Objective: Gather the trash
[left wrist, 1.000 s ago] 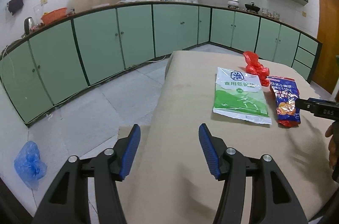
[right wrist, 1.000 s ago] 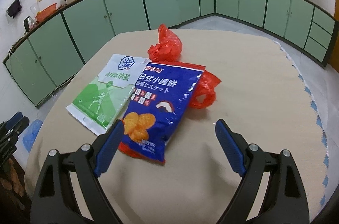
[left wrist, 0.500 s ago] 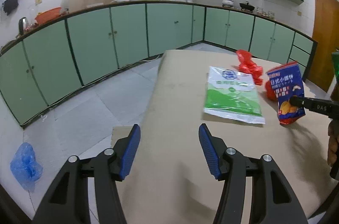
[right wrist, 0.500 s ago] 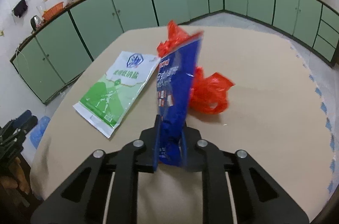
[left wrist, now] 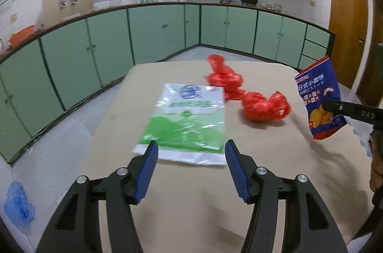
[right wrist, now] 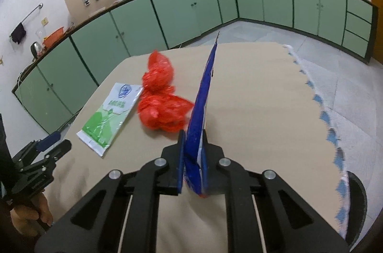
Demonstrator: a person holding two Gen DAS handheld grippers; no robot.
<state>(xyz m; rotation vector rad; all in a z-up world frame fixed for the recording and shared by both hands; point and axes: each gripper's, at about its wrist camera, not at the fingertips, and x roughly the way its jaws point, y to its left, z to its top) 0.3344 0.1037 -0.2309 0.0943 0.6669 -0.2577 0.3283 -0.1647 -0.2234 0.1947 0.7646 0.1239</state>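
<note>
The right gripper (right wrist: 192, 162) is pinching the lower end of a blue snack bag (right wrist: 203, 94), its blue pads pressed tight against the foil, and the bag stands on edge, lifted clear of the table (right wrist: 258, 94). Just beside the blue snack bag on the table lie two crumpled red plastic bags (left wrist: 263, 105), and next past them, flat on the cloth, a green and white packet (left wrist: 186, 123). The left gripper (left wrist: 191, 162) hangs over the near edge of that packet with its jaws spread and nothing between them. A blue plastic bag (left wrist: 18, 205) lies on the floor, well apart from the table.
</note>
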